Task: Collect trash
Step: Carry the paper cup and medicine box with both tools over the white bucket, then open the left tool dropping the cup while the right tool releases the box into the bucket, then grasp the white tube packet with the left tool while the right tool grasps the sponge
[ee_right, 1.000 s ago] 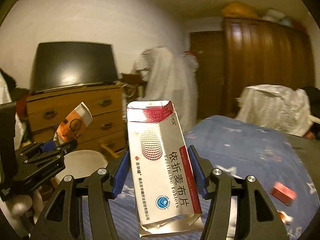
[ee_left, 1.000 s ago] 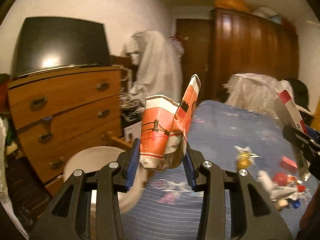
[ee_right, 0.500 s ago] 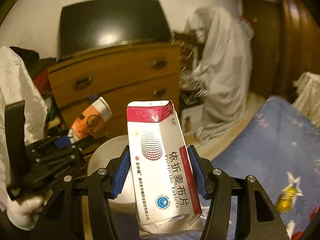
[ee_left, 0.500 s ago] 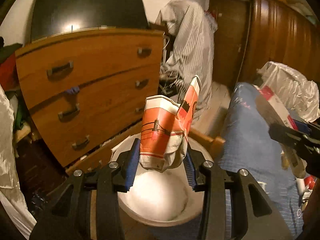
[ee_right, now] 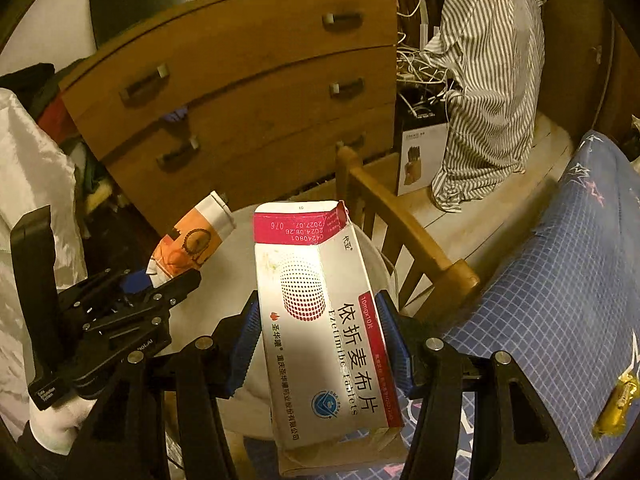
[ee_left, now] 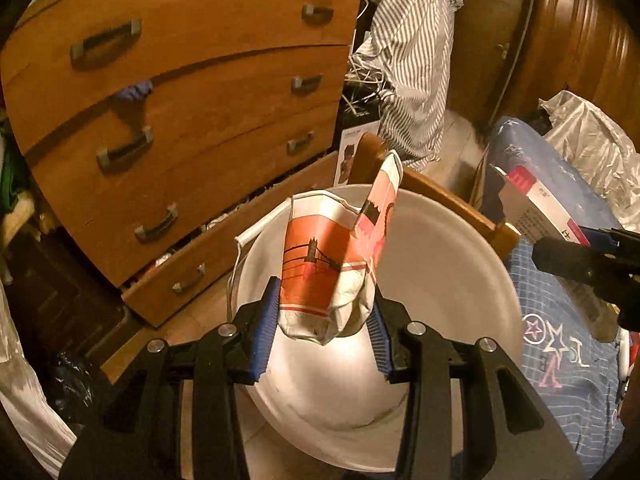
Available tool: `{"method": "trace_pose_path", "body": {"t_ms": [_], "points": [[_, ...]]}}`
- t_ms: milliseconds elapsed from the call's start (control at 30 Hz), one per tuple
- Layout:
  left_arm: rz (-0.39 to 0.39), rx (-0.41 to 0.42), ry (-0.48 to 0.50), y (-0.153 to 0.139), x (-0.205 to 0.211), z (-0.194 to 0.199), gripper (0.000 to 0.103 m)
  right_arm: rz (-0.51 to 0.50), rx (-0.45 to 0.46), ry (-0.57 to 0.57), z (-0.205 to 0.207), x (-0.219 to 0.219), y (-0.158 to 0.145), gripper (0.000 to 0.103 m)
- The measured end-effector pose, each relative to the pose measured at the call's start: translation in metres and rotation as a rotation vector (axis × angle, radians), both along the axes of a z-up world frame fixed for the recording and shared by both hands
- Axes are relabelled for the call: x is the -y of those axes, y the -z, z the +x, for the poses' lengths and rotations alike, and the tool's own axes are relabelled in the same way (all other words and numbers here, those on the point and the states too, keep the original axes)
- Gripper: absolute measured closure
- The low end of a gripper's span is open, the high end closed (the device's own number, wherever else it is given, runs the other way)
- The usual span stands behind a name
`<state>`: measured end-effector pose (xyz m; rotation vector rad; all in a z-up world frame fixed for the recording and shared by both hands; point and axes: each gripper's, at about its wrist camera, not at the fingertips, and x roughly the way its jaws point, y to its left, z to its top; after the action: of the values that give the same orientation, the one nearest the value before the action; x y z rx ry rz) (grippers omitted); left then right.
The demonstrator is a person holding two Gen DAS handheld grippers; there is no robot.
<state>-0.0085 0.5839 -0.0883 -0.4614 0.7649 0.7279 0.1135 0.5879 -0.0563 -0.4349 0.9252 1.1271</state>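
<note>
Wooden chest of drawers (ee_left: 180, 92) filling the background, lower drawers ajar; blue patterned bedspread (ee_right: 560, 280) to the right, wooden chair frame (ee_right: 400, 232) between. White basin (ee_left: 452, 264) below and ahead, serving as the bin, interior apparently bare apart from smudges. Left gripper (ee_left: 324, 328) closed on a crushed orange paper cup (ee_left: 328, 256), held directly over the basin opening, cup standing up from the blue pads. Right gripper (ee_right: 320, 340) closed on a flattened medicine box (ee_right: 320, 312), white with red band, positioned beside the basin rim, partly over the bedspread edge. Yellow wrapper (ee_right: 618, 396) lying on the bedspread, uncollected. Step in hand, by judgement: deposit of both items. Next move: release of the cup into the basin, then shift of the box inward past the rim before opening, to avoid a drop onto the bed.
</note>
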Motion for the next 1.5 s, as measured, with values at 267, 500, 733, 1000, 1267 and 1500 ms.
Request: {"method": "trace_pose_path", "body": {"t_ms": [267, 500, 733, 1000, 1267, 1500], "points": [[-0.005, 0.015, 0.001, 0.001, -0.006, 0.004, 0.062, 0.013, -0.011, 0.002, 0.011, 0.013, 0.006, 0.043], [0.012, 0.025, -0.038, -0.004, -0.011, -0.002, 0.039, 0.057, -0.036, 0.015, 0.018, 0.025, -0.001, 0.033], [0.036, 0.028, -0.031, -0.013, -0.002, -0.006, 0.038, 0.114, -0.042, 0.031, 0.016, 0.059, -0.017, 0.033], [0.037, 0.065, 0.106, -0.014, 0.066, 0.015, 0.038, 0.211, 0.007, 0.154, -0.006, 0.208, -0.014, 0.033], [-0.039, 0.023, 0.457, 0.023, 0.219, 0.097, 0.038, 0.249, -0.005, 0.44, -0.012, 0.429, 0.033, 0.033], [-0.082, -0.02, 0.662, 0.051, 0.326, 0.137, 0.038, 0.208, 0.119, 0.655, 0.002, 0.601, 0.05, 0.033]]}}
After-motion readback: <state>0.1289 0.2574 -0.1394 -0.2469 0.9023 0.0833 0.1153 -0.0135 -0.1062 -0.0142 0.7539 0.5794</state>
